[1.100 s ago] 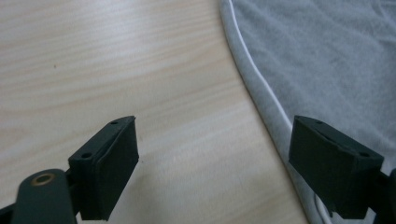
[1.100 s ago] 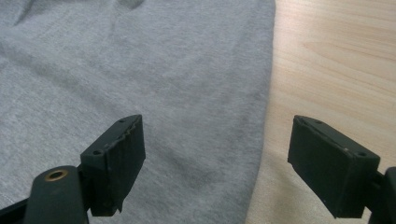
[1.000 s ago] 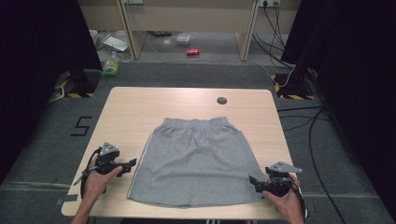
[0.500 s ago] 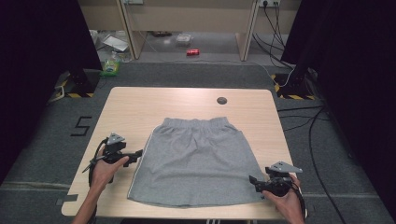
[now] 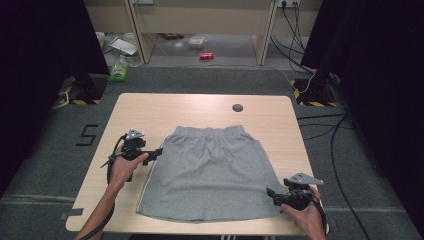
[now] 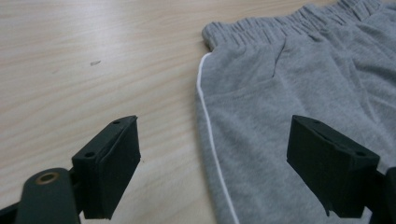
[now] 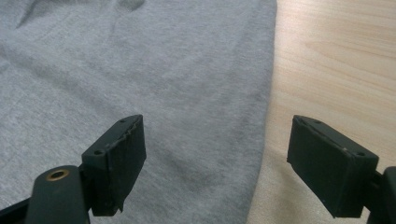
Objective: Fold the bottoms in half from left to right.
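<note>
Moving up along the grey shorts' [image 5: 210, 172] edge, left tool [image 5: 159, 151] gapes wide

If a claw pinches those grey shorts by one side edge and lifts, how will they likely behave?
The grey shorts lie flat and soft-looking on the table, so they would probably drape and sag rather than hold shape. The knit looks matte, so slipping from the open left claw seems unlikely. Pushed, the fabric would likely bunch rather than slide whole.

Light: even, from overhead, bright on the table [image 5: 200, 107].
Surroundings: dark at both sides of the high view.
Shadows: soft, faint, under the jaws.
Glare: none.
Focus: jaws slightly soft up close; shorts [image 6: 289, 93] weave crisp.
</note>
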Demonstrator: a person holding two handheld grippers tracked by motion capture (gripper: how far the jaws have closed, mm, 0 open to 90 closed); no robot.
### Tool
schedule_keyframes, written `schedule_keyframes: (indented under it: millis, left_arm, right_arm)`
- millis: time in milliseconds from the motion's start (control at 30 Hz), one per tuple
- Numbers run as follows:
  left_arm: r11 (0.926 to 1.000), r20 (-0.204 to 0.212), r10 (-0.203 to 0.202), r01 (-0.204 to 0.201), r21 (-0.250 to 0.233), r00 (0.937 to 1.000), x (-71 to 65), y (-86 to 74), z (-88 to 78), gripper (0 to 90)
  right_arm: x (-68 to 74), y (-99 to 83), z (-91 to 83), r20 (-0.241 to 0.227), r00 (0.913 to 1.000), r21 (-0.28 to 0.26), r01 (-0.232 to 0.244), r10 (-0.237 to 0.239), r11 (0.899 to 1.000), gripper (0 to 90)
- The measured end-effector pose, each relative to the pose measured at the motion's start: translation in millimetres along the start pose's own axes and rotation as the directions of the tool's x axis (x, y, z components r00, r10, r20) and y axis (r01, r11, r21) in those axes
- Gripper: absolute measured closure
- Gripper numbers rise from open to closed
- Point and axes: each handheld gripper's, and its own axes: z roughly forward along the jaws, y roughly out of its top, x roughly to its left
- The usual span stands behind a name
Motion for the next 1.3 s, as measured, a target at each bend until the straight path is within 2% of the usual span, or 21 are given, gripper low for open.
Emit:
schedule_keyframes:
  millis: [67, 167, 533, 1000, 1033, 1300]
  left_arm:
    - [1.0, 0.007, 0.008, -0.008, 0.0, 0.9999, -2.4, 8.7, 6.6, 17.7]
    - [0.9999, 0.004, 0.009, -0.009, 0.004, 1.0, -3.2, 13.7, 11.5, 18.0]
    - [0.9996, 0.005, -0.026, 0.026, 0.013, 0.9997, 0.9, 34.7, 35.7, 23.6]
    - [0.9986, 0.011, -0.041, 0.04, 0.034, 0.9991, -4.3, 52.4, 68.0, 36.2]
    - [0.9984, 0.009, -0.04, 0.04, 0.04, 0.9992, -4.8, 55.0, 73.3, 38.9]
    - [0.9975, 0.002, -0.029, 0.028, 0.065, 0.9996, -8.0, 62.2, 88.4, 44.3]
  right_arm:
    - [-0.2, -0.1, 0.2, 0.0, 1.0, 0.001, 0.0, 0.0, 1.0, 19.7]
    - [-0.6, -0.1, 0.3, -0.002, 1.0, -0.001, 0.0, 0.0, 1.0, 19.7]
    - [-1.1, -0.3, 0.5, -0.006, 1.0, -0.004, -0.003, 0.003, 1.0, 20.1]
    - [-1.5, -0.7, 1.1, -0.009, 0.9999, -0.005, -0.009, 0.009, 1.0, 20.3]
    - [-1.5, -0.8, 1.0, -0.01, 0.9999, -0.006, -0.013, 0.013, 1.0, 20.3]
    - [-2.3, -0.9, 0.7, -0.014, 0.9998, -0.011, -0.012, 0.012, 1.0, 20.4]
